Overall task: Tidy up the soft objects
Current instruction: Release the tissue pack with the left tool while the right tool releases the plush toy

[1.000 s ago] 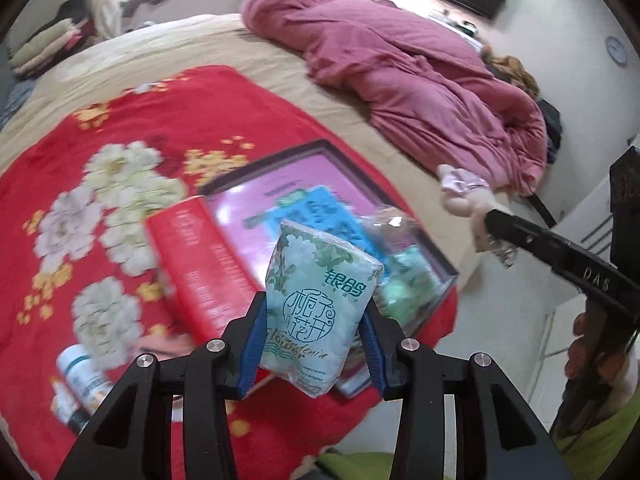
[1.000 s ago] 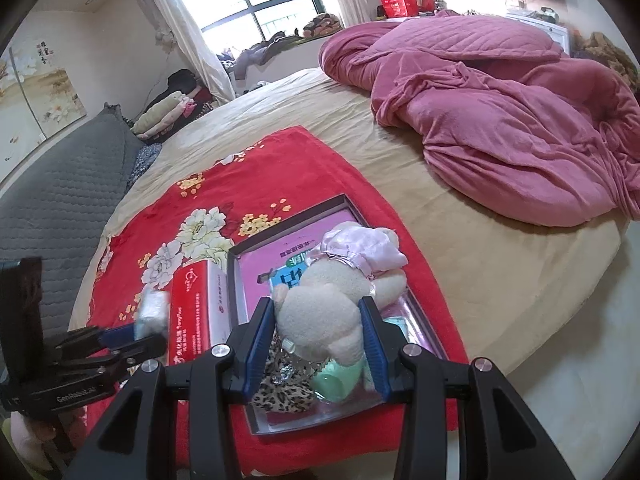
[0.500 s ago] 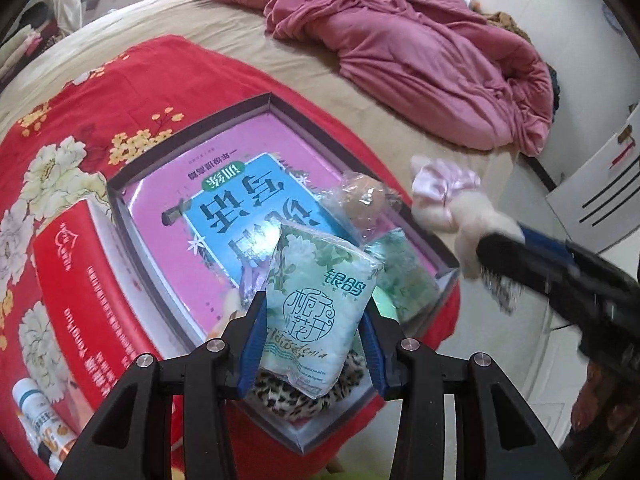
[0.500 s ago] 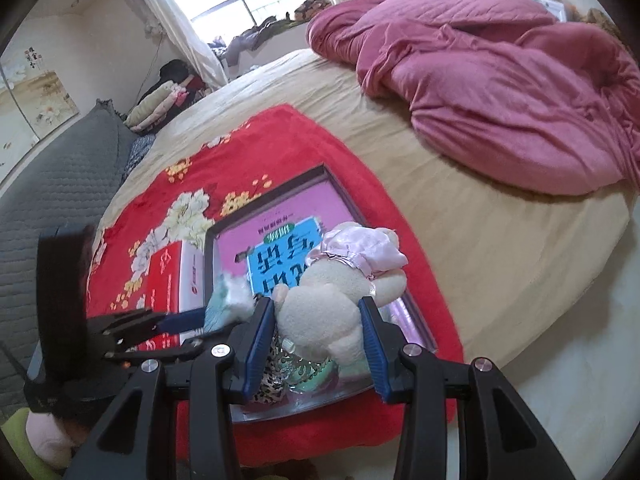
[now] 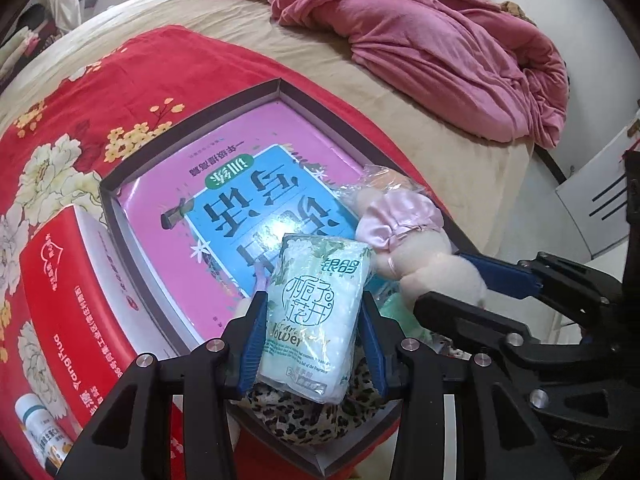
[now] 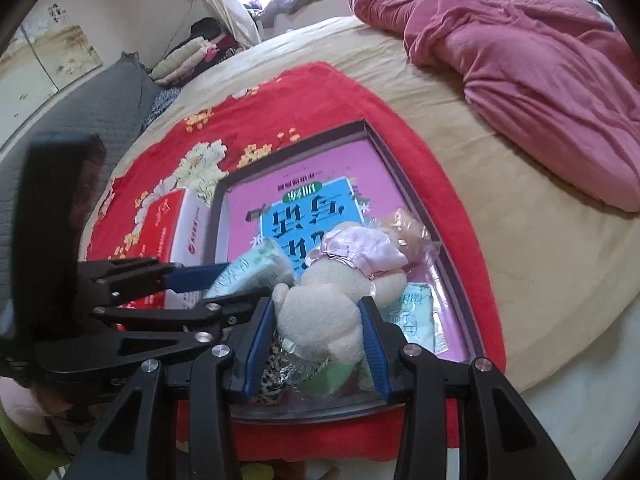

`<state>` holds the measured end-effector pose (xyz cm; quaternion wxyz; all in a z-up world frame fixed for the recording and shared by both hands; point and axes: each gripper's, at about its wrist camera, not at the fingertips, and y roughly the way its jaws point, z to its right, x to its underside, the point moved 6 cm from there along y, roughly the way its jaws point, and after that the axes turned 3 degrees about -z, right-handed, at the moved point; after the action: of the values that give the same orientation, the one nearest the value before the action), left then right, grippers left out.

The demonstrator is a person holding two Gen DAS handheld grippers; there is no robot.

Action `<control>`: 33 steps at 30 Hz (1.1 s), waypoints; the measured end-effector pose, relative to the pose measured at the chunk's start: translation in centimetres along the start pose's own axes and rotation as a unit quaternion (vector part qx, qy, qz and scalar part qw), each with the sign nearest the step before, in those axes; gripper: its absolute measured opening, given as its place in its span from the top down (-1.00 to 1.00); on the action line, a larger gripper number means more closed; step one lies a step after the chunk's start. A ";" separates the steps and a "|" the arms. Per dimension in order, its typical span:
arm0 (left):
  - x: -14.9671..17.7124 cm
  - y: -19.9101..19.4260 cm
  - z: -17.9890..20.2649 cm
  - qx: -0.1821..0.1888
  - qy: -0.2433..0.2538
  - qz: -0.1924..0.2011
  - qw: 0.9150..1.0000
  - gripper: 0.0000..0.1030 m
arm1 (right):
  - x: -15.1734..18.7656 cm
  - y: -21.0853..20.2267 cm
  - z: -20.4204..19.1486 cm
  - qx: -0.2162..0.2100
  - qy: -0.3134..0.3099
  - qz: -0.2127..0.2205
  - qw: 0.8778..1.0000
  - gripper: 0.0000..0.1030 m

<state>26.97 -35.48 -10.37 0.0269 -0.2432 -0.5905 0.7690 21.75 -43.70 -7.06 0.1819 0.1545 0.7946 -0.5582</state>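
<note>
My left gripper (image 5: 314,344) is shut on a pale green tissue pack (image 5: 316,312) and holds it over the near end of a dark shallow box (image 5: 192,100). My right gripper (image 6: 318,338) is shut on a cream plush toy in a pink dress (image 6: 340,292), also over the box's (image 6: 384,152) near end. The two grippers sit side by side; the plush (image 5: 416,248) shows in the left wrist view and the tissue pack (image 6: 252,272) in the right wrist view. In the box lie a pink and blue book (image 5: 224,208), a leopard-print item (image 5: 304,412), a second green pack (image 6: 414,316) and a clear bag (image 6: 408,228).
The box rests on a red flowered blanket (image 5: 100,88) on a beige bed. A red carton (image 5: 64,320) stands left of the box, with small bottles (image 5: 40,428) near it. A pink quilt (image 5: 440,40) lies at the back right. The bed's edge is just right of the box.
Both grippers have moved in over the box and closer together, each still holding its item. The box now fills more of both views.
</note>
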 end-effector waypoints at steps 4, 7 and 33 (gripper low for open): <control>0.1 0.1 -0.1 0.000 0.000 -0.001 1.000 0.13 | 0.5 1.0 0.6 -0.006 0.009 -0.010 1.000 0.15; 0.0 0.2 -0.1 0.003 -0.002 -0.002 1.000 0.12 | 0.6 1.2 0.8 -0.022 0.018 -0.009 1.000 0.14; 0.2 -0.8 0.5 0.005 -0.003 -0.004 1.000 -0.26 | -0.8 -5.9 2.0 0.005 0.038 0.054 0.998 -0.22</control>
<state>26.42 -35.59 -9.62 0.0297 -0.2383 -0.5879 0.7725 20.01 -47.59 -2.42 0.1803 0.2195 0.7886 -0.5454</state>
